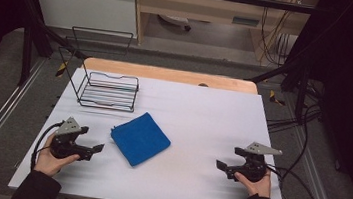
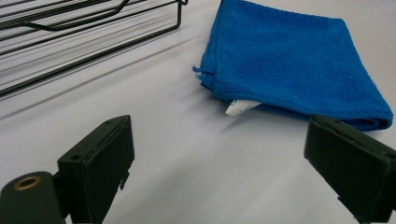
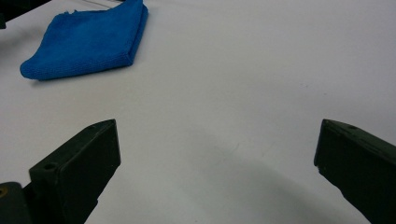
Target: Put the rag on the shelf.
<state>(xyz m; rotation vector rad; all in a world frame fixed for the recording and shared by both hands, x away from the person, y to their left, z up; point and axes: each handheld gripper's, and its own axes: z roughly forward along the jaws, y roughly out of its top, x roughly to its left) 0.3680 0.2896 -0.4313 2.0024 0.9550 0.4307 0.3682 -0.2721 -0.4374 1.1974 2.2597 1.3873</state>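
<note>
High view: folded blue cloth (image 1: 140, 138) lies at 2 o'clock from left gripper (image 1: 100, 147). Soft, light, limp; pinch its near folded edge. Both grippers' fingers (image 2: 100, 158) stand wide open, empty.

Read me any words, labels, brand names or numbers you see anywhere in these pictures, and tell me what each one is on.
No text can be read.
The white tag sticking out from under the folded blue cloth: no print can be made out on it.
The pale sticker on the shelf unit behind the table: too small and blurred to read.
The wire rack and both grippers: no markings visible.
</note>
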